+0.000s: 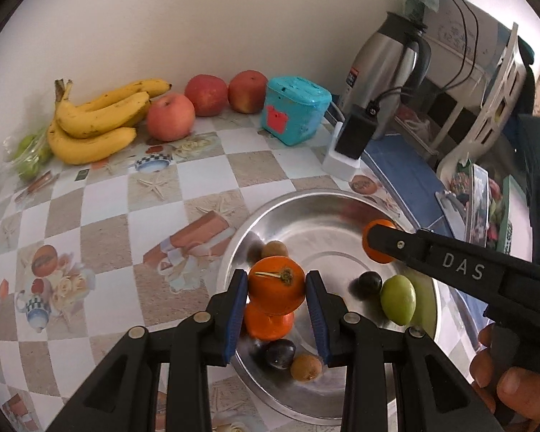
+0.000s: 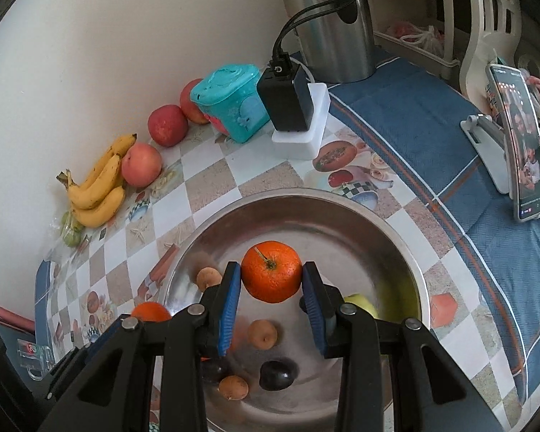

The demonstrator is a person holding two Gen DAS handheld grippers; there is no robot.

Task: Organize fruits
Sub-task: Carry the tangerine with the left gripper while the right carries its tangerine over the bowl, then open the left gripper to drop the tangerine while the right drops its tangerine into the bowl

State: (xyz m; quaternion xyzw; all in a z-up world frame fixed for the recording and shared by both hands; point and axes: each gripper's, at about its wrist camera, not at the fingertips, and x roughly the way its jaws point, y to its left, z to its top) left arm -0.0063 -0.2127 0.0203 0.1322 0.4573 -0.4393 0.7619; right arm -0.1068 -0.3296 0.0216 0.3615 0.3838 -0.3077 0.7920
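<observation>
My left gripper is shut on an orange and holds it just above a steel bowl. My right gripper is shut on a second orange over the same bowl. In the left wrist view this second orange shows at the bowl's far right rim. Inside the bowl lie a green fruit, two dark plums and several small brown fruits. Under the left orange there is an orange shape; I cannot tell whether it is a fruit or a reflection.
Bananas, three apples and a bag of green fruits lie along the wall. A teal box, a black charger on a white base and a steel kettle stand behind the bowl. A phone on a stand is at right.
</observation>
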